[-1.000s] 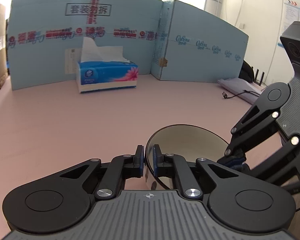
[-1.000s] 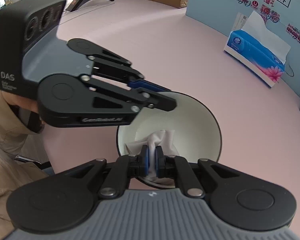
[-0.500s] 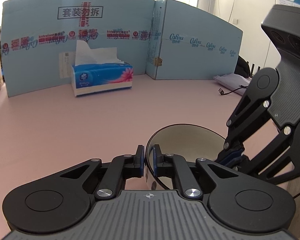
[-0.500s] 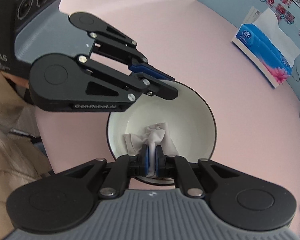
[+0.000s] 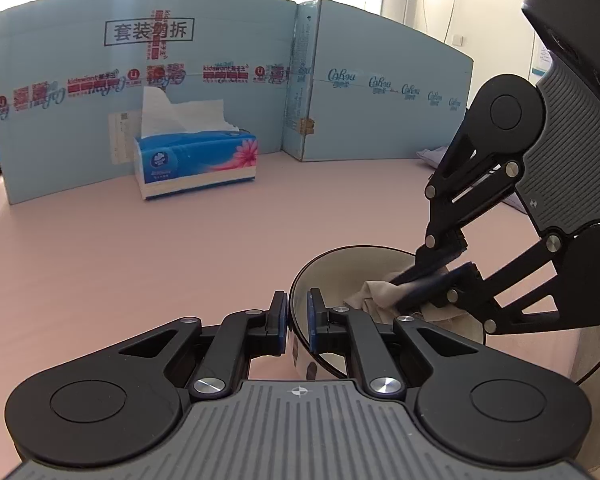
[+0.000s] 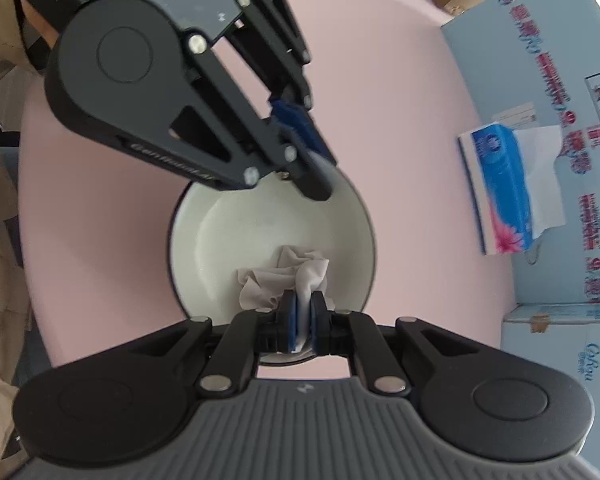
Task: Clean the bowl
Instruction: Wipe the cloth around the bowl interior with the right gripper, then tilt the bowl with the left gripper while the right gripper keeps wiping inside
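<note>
- Pinching the bowl (image 5: 340, 276) rim with my left gripper (image 5: 298, 322), fingers narrow; it sits on the desk (image 5: 140, 264).
- My right gripper (image 6: 303, 322) clamps a soft tissue (image 6: 284, 276) inside.
- Bowl looks stiff, glossy, likely slippery; I judge the rim the best hold.

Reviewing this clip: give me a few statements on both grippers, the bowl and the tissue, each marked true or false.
1. The left gripper is shut on the rim of the bowl. True.
2. The right gripper is open and holds nothing. False: it is shut on a crumpled tissue.
3. The crumpled tissue lies inside the bowl. True.
4. The bowl is upside down on the table. False: its white inside faces up and is in view.
5. The tissue box stands right beside the bowl, touching it. False: it stands well apart, near the blue cardboard wall.
</note>
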Demonstrator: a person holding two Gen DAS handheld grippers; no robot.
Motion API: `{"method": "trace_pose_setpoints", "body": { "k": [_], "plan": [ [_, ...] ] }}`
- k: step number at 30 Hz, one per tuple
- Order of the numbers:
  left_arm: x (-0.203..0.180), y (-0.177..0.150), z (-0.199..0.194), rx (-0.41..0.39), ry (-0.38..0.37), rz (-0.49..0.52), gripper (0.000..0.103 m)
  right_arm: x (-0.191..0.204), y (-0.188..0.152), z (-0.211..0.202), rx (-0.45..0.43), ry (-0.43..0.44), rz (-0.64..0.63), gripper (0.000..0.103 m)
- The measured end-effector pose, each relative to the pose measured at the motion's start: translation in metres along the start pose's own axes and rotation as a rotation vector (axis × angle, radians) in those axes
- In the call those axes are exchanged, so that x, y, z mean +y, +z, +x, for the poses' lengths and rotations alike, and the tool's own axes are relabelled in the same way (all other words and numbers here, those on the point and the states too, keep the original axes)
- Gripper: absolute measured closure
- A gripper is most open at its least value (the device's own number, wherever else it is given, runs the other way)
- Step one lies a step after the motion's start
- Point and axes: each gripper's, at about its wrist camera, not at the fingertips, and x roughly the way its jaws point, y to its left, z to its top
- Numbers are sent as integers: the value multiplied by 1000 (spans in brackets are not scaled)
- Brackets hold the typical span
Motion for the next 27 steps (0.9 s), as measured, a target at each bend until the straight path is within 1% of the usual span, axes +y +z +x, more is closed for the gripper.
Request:
{"method": "trace_pose_setpoints", "body": {
  "k": [4, 7, 11, 16, 21, 26, 27],
  "plan": [
    [-2, 1, 1, 1, -1, 1, 92, -5, -6, -4, -9, 56, 37, 94],
    [-3, 2, 1, 0, -8, -4, 92, -12, -10, -9, -26, 123, 106, 94],
    [-3, 6, 1, 3, -25, -9, 91, -15, -21, -10, -76, 169, 191, 93],
    [-6, 13, 4, 12, -33, 2, 90, -16, -32, -13, -162, 187, 306, 92],
    [-6, 21, 8, 28, -42, -4, 89, -16, -39, -17, -247, 164, 410, 92],
    [-4, 30, 2, 12, 2, 1, 89, -16, -38, -15, -326, 141, 518, 92],
    [-4, 31, 1, 9, 12, 4, 89, -15, -34, -13, -351, 147, 543, 92]
  ]
}}
